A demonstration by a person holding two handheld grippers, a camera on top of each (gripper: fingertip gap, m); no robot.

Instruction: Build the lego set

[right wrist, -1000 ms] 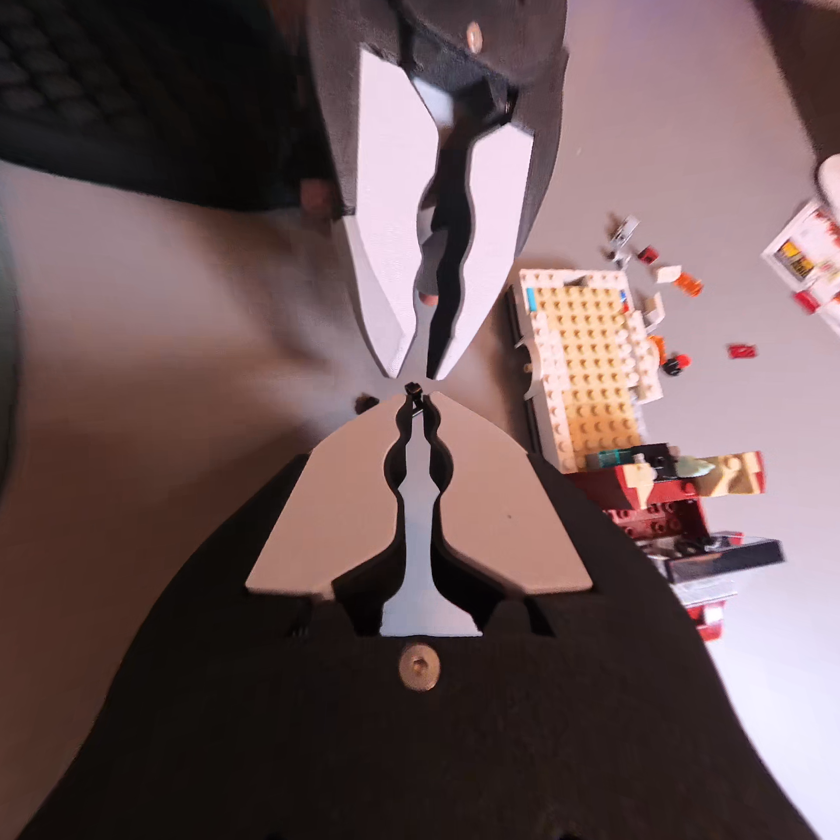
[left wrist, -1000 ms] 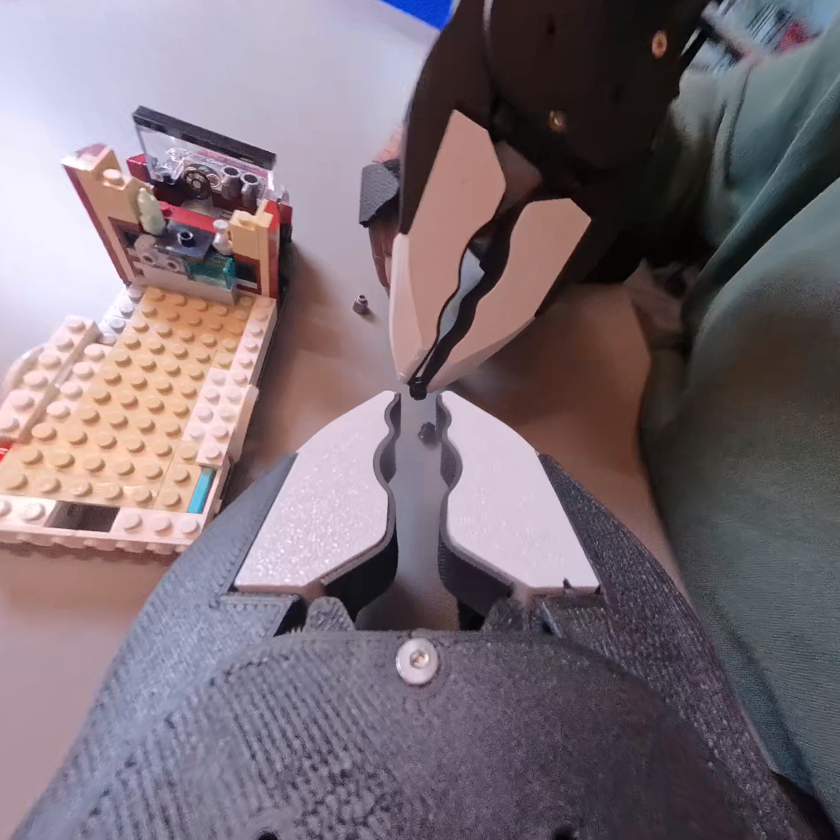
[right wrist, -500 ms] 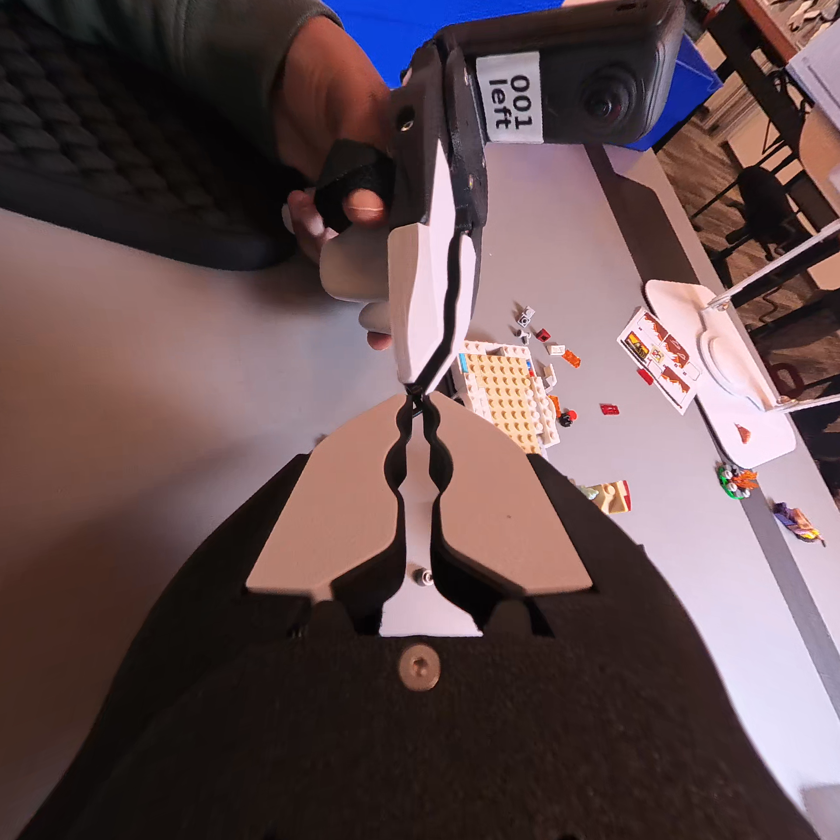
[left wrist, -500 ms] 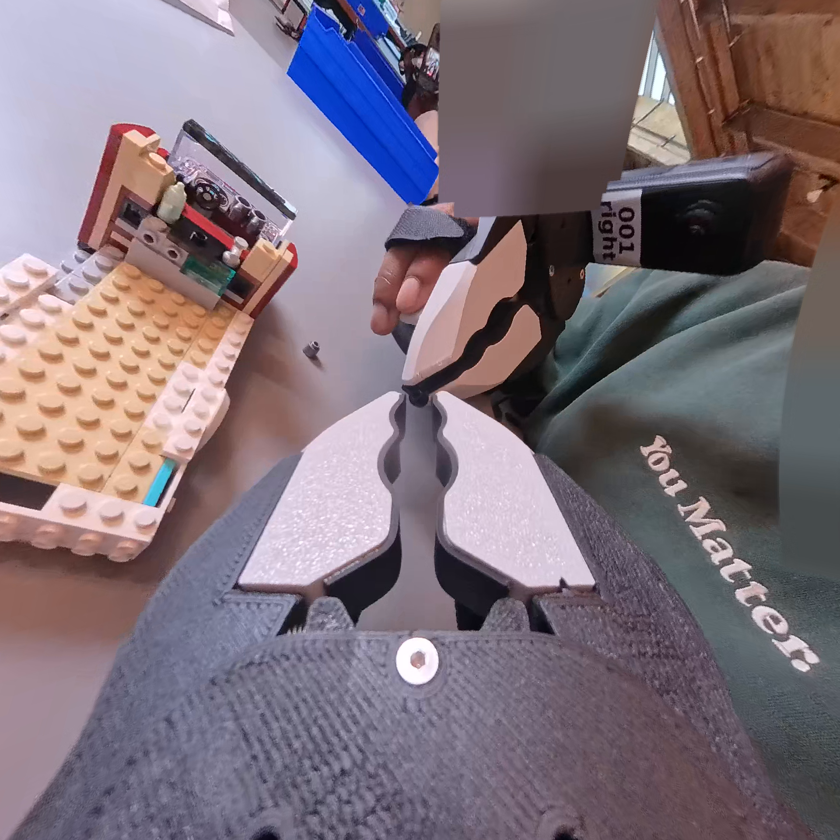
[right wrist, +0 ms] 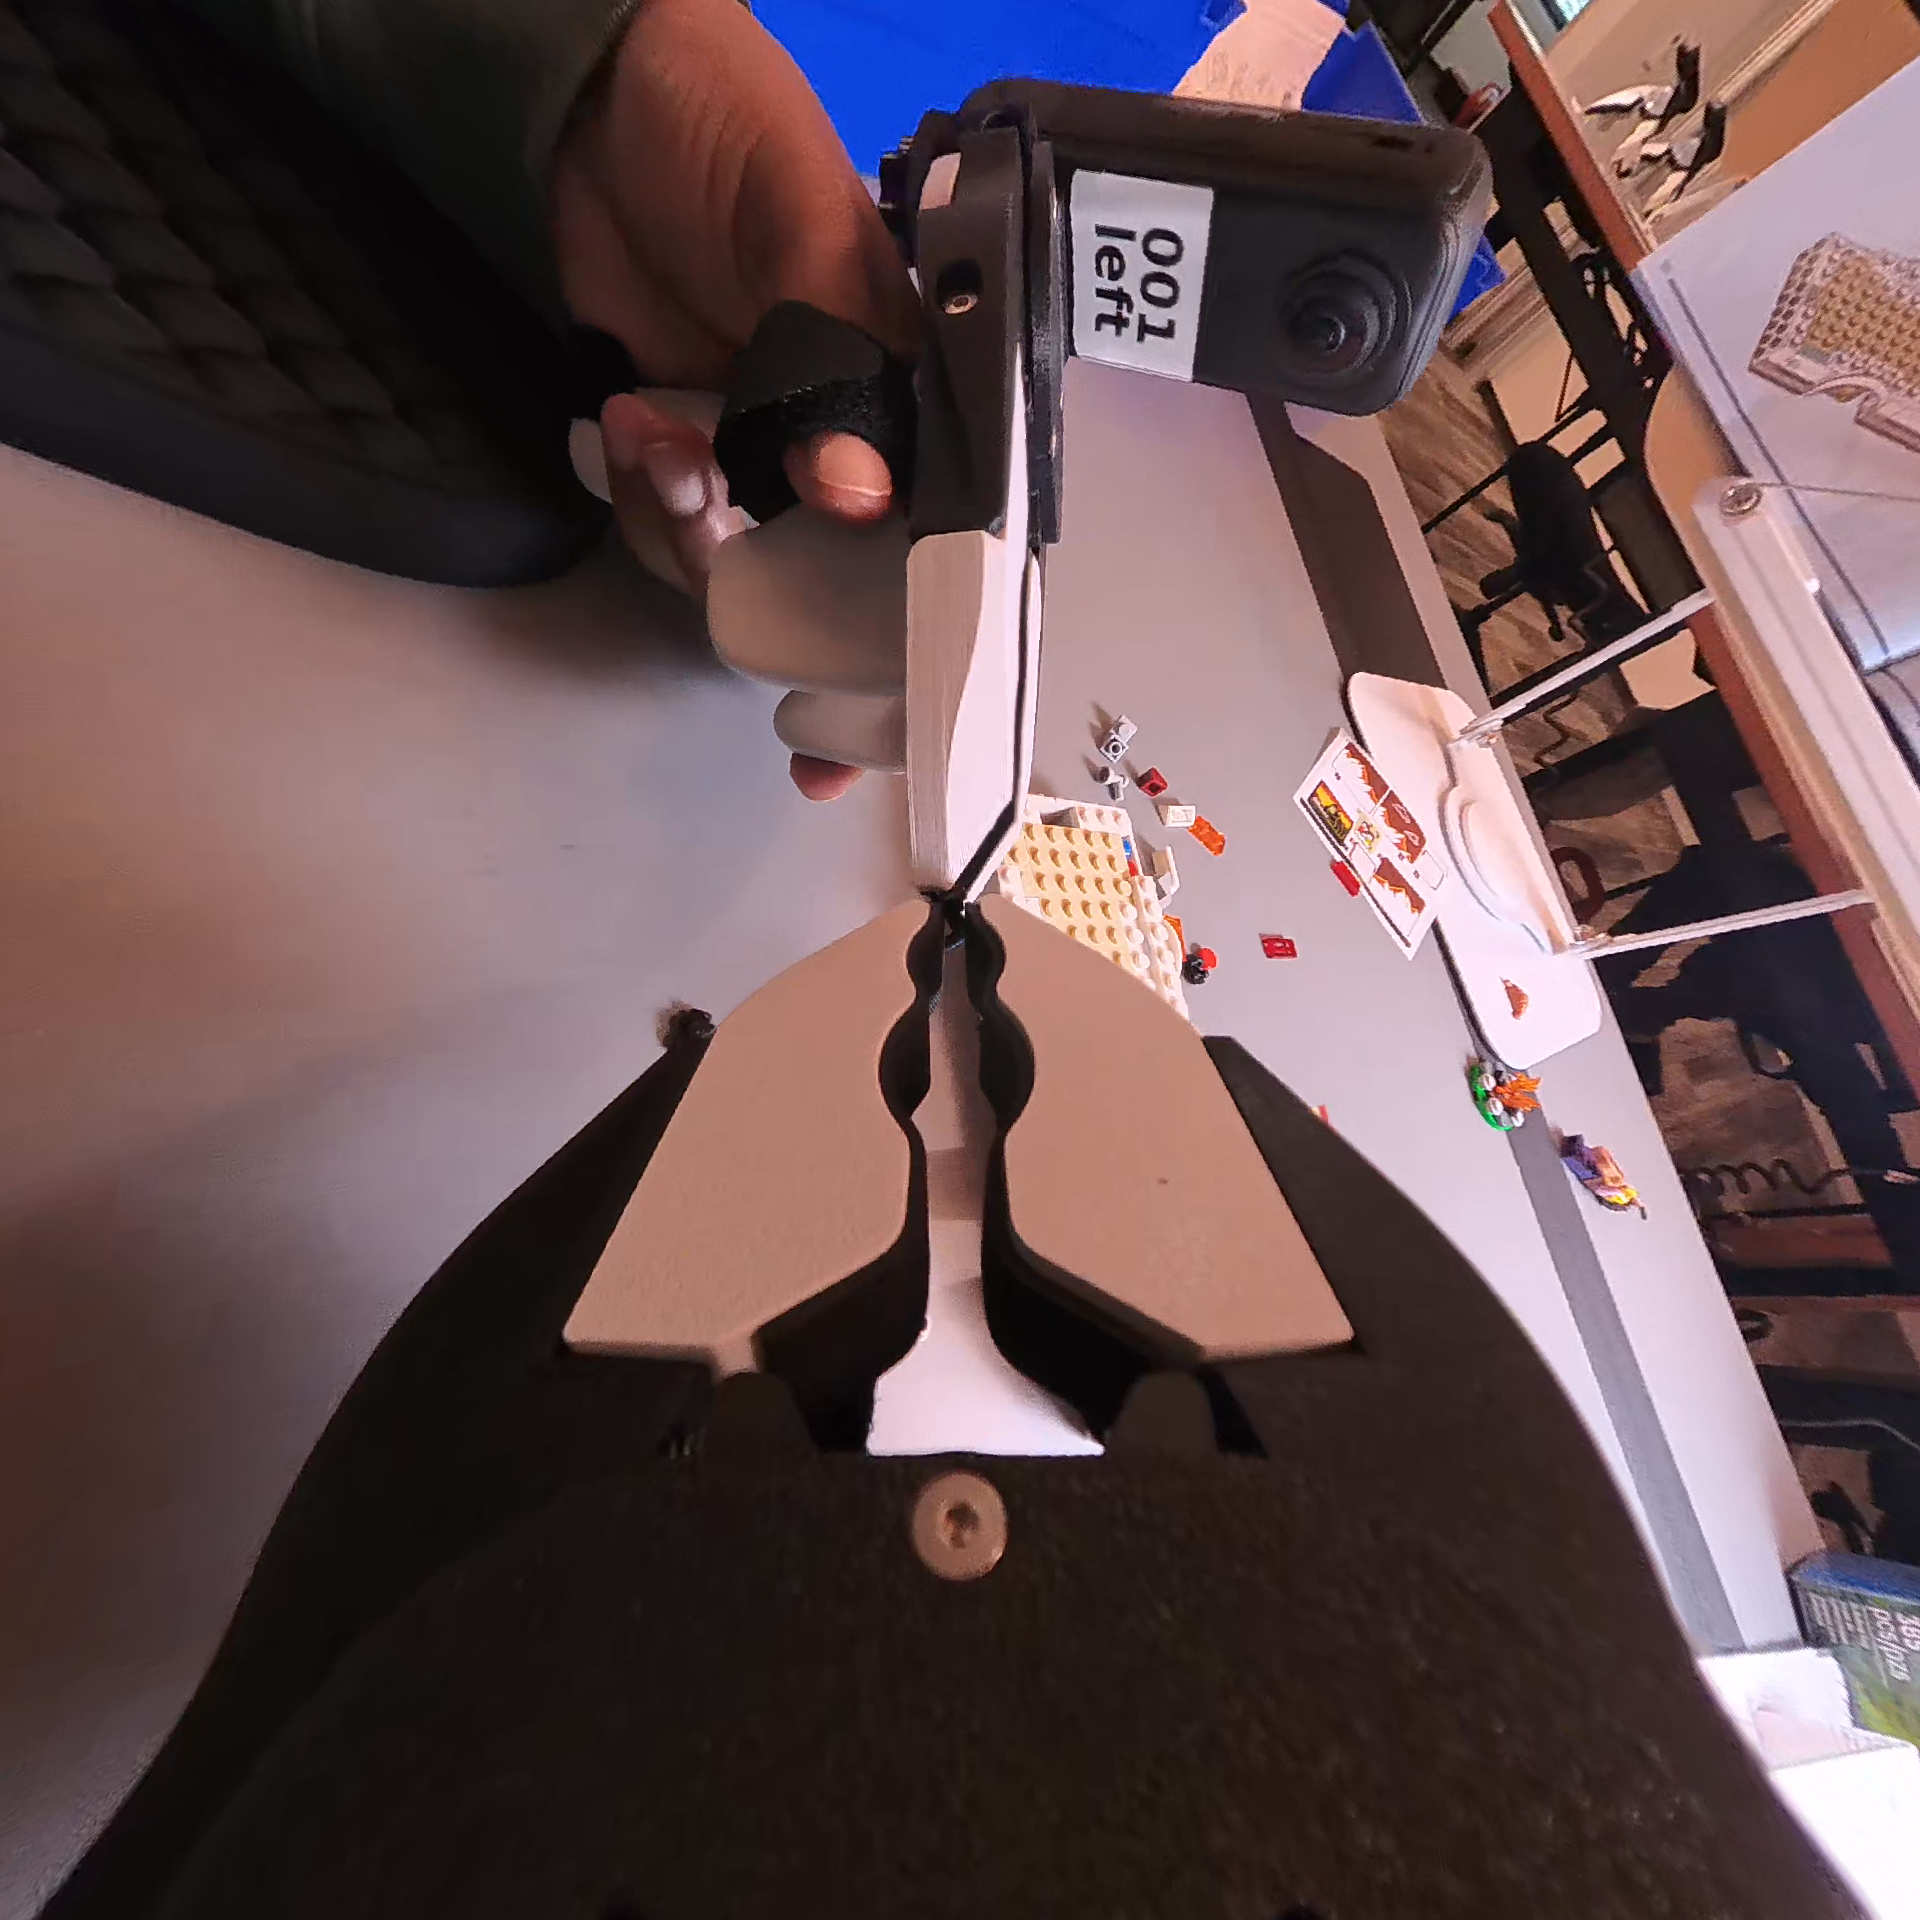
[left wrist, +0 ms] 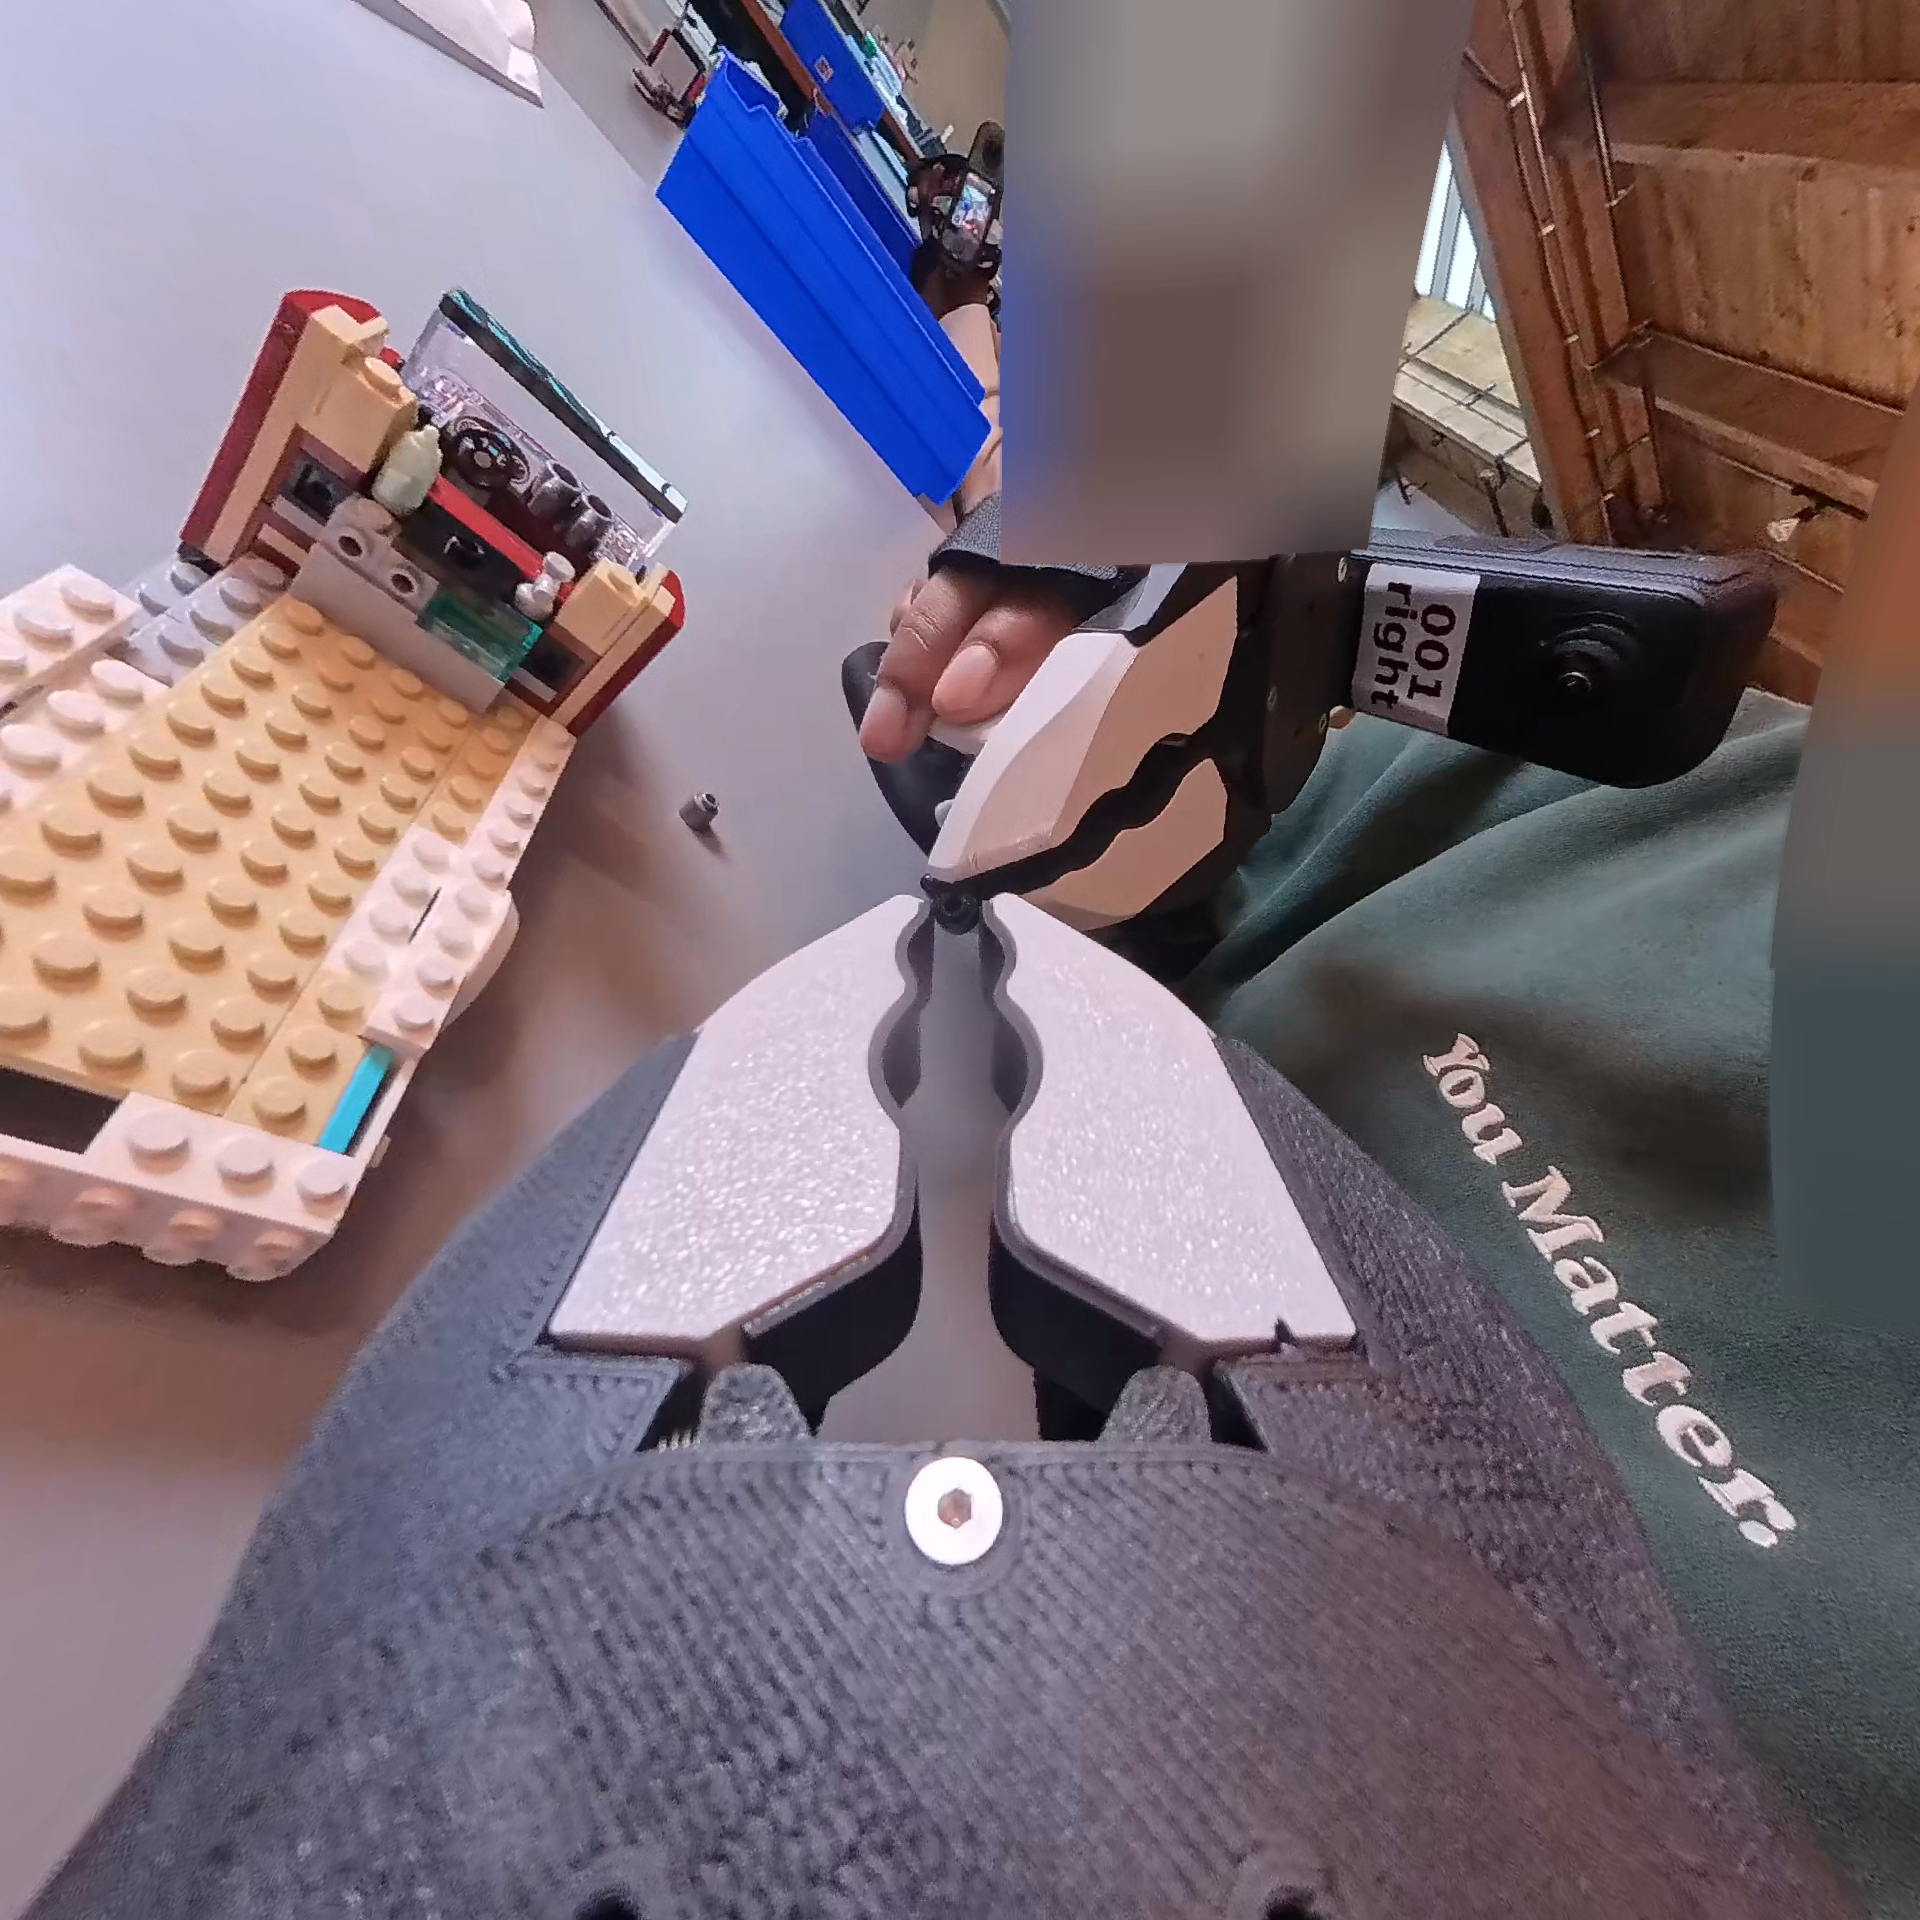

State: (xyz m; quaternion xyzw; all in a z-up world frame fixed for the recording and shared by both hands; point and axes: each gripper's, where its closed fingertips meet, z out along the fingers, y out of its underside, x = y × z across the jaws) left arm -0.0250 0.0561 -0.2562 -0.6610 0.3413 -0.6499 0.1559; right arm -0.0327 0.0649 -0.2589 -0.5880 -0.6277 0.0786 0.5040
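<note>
The grey table [left wrist: 260, 156] is the largest thing seen, and the lego build [left wrist: 239, 831] rests on it. The build's long axis runs from its white-edged open end to a raised wall of dark red, tan and clear parts [left wrist: 447, 499] at the other end; its tan studded floor faces up.

Two grippers are seen, tip to tip, held above the table just beside the build's white-edged corner. The left gripper [left wrist: 952, 914] is pointed away from its own camera; the right gripper [left wrist: 961, 888] comes down onto it at a slant from the upper right. In the right wrist view the left gripper [right wrist: 961, 883] hangs nearly straight down onto the right gripper [right wrist: 951, 914]. Each is gripped by one hand — the left hand [right wrist: 717, 281] with a finger through a black loop, the right hand [left wrist: 935, 665] curled round its handle.

One small black piece [left wrist: 953, 911] is pinched at the meeting point; both pairs of tips are closed onto it. Its orientation cannot be told.

One small grey stud [left wrist: 700, 807] lies alone on the table between the build and the grippers. Beyond the build, loose small parts [right wrist: 1164, 800] are scattered — too small to count surely.
</note>
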